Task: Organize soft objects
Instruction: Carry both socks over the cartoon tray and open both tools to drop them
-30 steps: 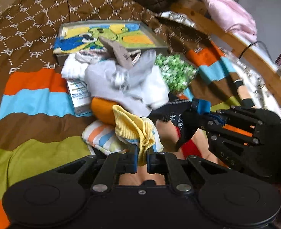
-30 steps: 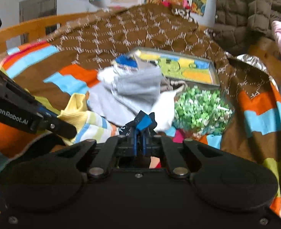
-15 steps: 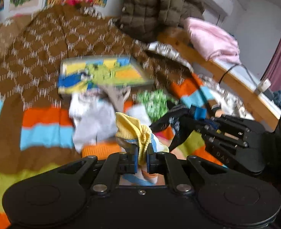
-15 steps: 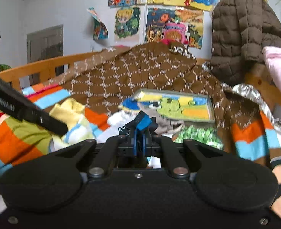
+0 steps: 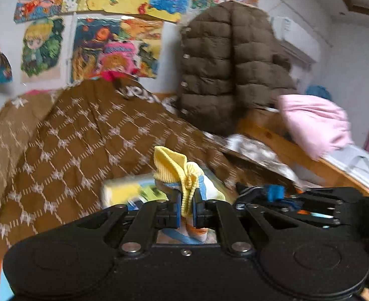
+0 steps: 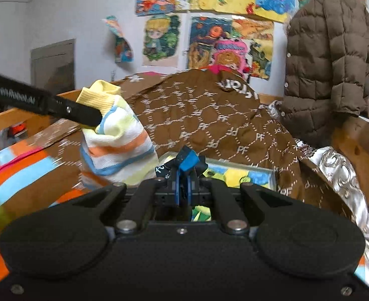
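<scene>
My left gripper (image 5: pixel 186 204) is shut on the yellow cuff of a striped sock (image 5: pixel 177 169), which hangs below the fingers. In the right wrist view the same striped sock (image 6: pixel 116 145) dangles in the air from the left gripper's fingers (image 6: pixel 81 113), at the left. My right gripper (image 6: pixel 183 184) is shut on a black sock with a blue patch (image 6: pixel 188 161). From the left wrist view the right gripper (image 5: pixel 262 194) is just to the right, with the black sock (image 5: pixel 274 192) at its tip. Both are above the bed.
A colourful picture box (image 6: pixel 237 174) lies on the bed below the grippers. Behind it rises a brown patterned blanket (image 6: pixel 209 125). A brown puffer jacket (image 5: pixel 224 70) hangs at the right, next to pink bedding (image 5: pixel 312 125) on a wooden bed rail (image 5: pixel 292 153). Posters (image 6: pixel 209 42) cover the wall.
Both grippers have lifted their socks up off the pile of clothes. The views have tilted up from the bed toward the wall. The pile has dropped out of sight.
</scene>
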`<action>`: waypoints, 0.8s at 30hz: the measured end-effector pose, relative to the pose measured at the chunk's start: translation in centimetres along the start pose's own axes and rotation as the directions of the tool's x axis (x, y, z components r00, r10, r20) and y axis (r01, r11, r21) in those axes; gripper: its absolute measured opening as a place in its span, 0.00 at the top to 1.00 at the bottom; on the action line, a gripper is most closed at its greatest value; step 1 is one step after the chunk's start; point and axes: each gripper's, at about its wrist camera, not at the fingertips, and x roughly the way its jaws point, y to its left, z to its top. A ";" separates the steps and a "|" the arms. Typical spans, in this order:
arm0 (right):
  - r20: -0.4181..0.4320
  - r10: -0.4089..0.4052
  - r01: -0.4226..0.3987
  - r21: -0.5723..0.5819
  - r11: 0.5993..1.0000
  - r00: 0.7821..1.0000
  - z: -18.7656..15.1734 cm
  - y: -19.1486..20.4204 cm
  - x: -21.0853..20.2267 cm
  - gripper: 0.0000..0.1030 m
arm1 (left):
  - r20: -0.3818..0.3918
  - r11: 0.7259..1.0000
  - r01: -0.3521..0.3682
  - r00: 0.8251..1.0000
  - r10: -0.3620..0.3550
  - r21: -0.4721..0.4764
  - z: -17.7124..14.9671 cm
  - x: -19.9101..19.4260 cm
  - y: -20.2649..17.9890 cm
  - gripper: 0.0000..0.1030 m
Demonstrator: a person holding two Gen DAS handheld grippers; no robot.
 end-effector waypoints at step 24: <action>-0.255 -0.053 0.110 0.218 0.970 0.966 -9.0 -6.1 25.1 0.96 | -0.181 0.987 -0.043 0.983 0.014 -0.155 -7.1 24.2 6.7 0.91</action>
